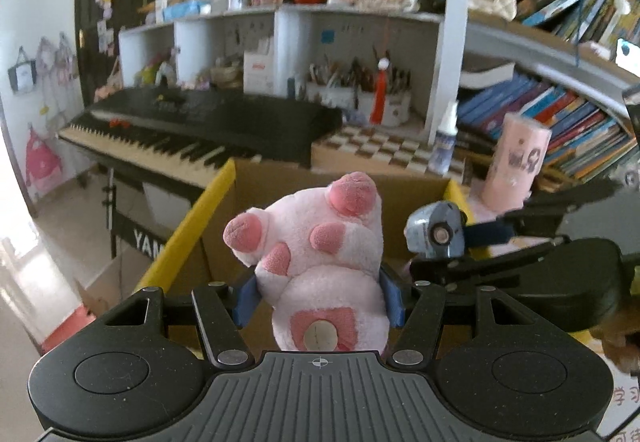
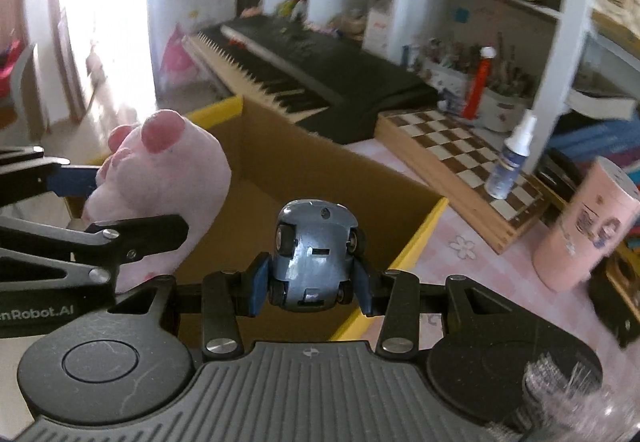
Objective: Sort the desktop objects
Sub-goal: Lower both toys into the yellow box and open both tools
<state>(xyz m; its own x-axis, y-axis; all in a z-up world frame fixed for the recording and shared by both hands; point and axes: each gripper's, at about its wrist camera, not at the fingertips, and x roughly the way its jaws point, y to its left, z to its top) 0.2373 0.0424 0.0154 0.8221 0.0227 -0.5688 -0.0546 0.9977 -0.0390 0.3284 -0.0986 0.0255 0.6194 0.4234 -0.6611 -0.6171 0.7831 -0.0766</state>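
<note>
Your left gripper is pinching the pink plush toy; your right gripper is pinching the toy car. The cardboard box is lying open at twelve o'clock of both; the right one is probably hanging nearer its middle.

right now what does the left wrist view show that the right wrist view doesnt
Only the left wrist view shows the plush toy's underside, with its round patch, clamped in the left gripper, and rows of books on the right-hand shelves.

Only the right wrist view shows the blue toy car's underside and all four wheels, clamped in the right gripper, and a bright window.

Both show the open cardboard box below the two toys, the keyboard, the chessboard, the spray bottle and the pink cylinder.
</note>
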